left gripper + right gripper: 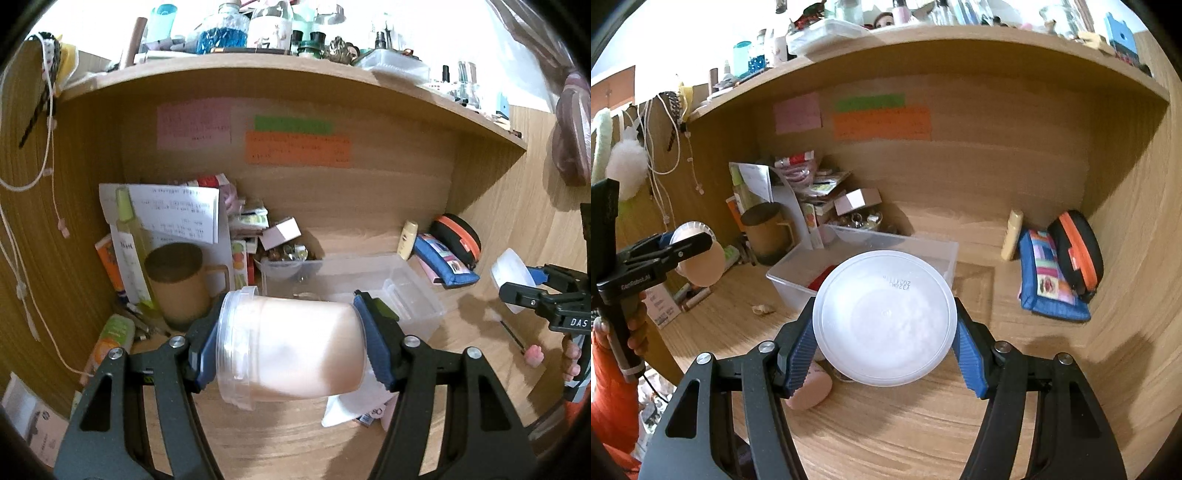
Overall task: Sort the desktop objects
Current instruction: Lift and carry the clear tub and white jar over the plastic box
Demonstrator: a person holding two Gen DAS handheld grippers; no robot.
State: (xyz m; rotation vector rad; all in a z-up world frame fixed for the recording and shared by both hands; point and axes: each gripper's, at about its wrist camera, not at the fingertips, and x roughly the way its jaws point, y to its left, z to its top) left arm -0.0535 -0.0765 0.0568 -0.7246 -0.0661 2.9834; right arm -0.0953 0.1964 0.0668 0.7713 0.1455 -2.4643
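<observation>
Mid-task. Left claw (286, 343) clamped on the pink-filled jar (291, 347), held sideways above the surface (258, 443). Right claw (884, 332) grips the jar's white lid (884, 319) by its rim, also in the air. Clear bin (923, 254) behind looks mostly empty. Left clutter, pouch (1049, 284) and tube (1012, 234) not yet sorted.

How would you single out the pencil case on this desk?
Look to the wooden desk alcove's right wall. There a flat blue fabric pencil case with a colourful patchwork panel lies between a cream tube and a black oval zip case trimmed in orange.
</observation>
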